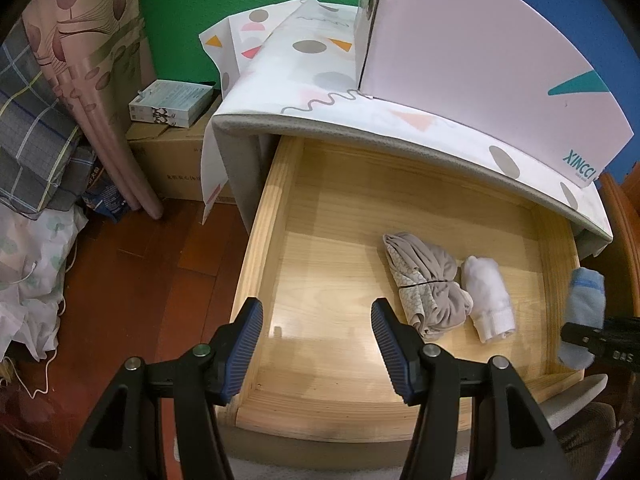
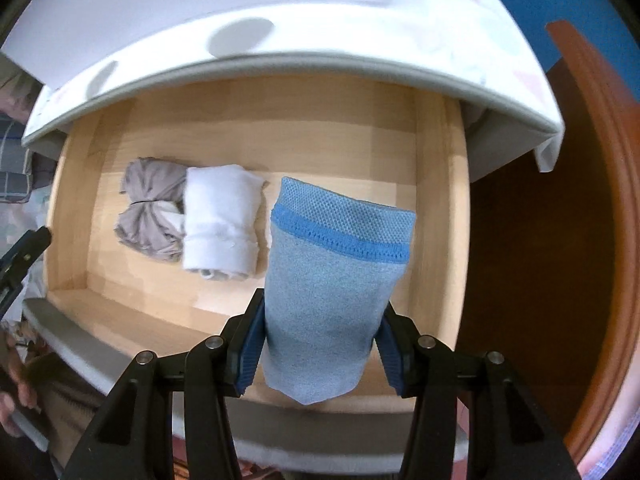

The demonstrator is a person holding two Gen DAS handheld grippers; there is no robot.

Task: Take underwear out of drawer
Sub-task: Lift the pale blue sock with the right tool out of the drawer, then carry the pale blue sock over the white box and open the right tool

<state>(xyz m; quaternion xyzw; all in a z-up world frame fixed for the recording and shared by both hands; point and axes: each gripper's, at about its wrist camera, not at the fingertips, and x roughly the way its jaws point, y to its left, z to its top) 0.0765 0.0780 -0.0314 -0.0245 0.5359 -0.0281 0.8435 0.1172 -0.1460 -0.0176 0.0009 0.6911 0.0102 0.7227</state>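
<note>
While clamped: blue mesh-knit roll [image 2: 336,280] | wooden drawer [image 2: 440,208] below

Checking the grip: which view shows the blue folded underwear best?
The right wrist view: the blue underwear fills the centre, clamped in the right tool. The left wrist view catches only a blurred strip at its right edge.

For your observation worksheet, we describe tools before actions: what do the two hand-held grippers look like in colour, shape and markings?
Both look alike. The left hand-held gripper has two black angular plastic arms joined by round silver pivot pins, ending in tapered fingers with blue ribbed pads. The right hand-held gripper has the same black frame, silver pins and blue ribbed pads. No cables or sleeves show.
</note>
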